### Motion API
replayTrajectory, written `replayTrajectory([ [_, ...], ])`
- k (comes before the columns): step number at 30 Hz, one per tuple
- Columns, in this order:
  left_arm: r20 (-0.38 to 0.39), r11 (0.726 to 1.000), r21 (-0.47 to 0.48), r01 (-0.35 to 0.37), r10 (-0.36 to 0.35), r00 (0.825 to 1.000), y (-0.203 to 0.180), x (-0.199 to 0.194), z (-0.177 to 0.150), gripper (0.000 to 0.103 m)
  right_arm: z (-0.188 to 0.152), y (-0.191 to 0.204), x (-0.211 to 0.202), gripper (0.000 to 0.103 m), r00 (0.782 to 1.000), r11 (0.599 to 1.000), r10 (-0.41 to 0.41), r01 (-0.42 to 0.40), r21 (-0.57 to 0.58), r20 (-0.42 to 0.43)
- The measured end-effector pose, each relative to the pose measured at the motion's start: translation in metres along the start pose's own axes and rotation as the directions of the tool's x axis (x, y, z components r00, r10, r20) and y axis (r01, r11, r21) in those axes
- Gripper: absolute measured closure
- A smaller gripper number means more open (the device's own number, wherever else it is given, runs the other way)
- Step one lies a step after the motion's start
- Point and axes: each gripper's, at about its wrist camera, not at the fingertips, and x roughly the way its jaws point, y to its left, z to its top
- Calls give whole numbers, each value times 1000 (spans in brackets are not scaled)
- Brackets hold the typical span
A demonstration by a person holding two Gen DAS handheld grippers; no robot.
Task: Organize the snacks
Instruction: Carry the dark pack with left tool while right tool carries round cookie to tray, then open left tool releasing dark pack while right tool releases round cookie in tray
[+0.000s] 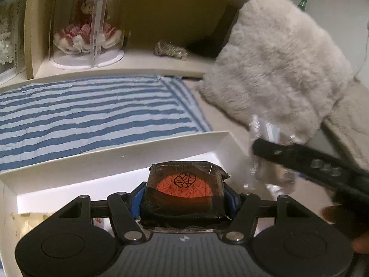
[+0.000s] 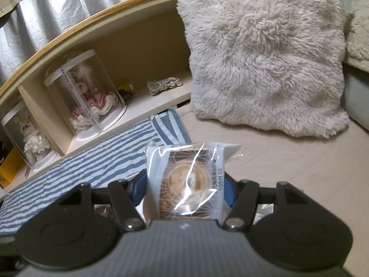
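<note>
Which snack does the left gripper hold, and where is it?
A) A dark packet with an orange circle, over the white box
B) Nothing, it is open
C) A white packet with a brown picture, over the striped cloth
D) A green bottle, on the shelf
A: in the left wrist view the left gripper is shut on the dark packet with an orange circle, in front of the white box.

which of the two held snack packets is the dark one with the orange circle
The snack in the left gripper, the black-wrapped packet over the white box. The right gripper holds a clear-wrapped brown packet.
</note>
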Motion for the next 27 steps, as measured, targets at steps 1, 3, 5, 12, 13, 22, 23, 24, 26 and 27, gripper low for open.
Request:
replayTrajectory([
  [1,-14,1000,8,-22,22,1000,1,6,-1,37,0,0,0,34,1000,1000,2,-2,1,0],
  [3,-32,997,22,-80,80,996,5,13,-4,37,-1,-1,0,34,1000,1000,10,-10,4,-4],
  [5,-44,988,20,-151,152,987,13,17,-7,37,-2,1,2,34,1000,1000,27,-27,3,-11],
  [12,-5,982,-26,-185,185,983,26,9,-16,36,-2,14,18,33,990,992,124,-125,-11,-72],
  [13,-9,983,-25,-184,184,983,26,8,-17,36,-2,16,23,33,986,989,144,-145,-7,-83],
  [22,-56,989,-32,-147,145,988,22,3,-16,27,-5,26,35,3,980,986,153,-160,-51,-124],
  [23,-60,989,-35,-141,139,988,21,3,-17,26,-6,26,35,4,979,985,155,-163,-53,-129],
  [24,-66,990,-38,-135,132,989,20,2,-17,25,-6,25,35,4,978,985,156,-164,-51,-135],
  [26,-74,992,-43,-118,115,991,18,0,-17,22,-8,24,36,4,978,987,146,-155,-52,-146],
  [27,-75,993,-46,-111,108,991,17,0,-17,20,-9,24,36,4,979,987,138,-148,-57,-151],
])
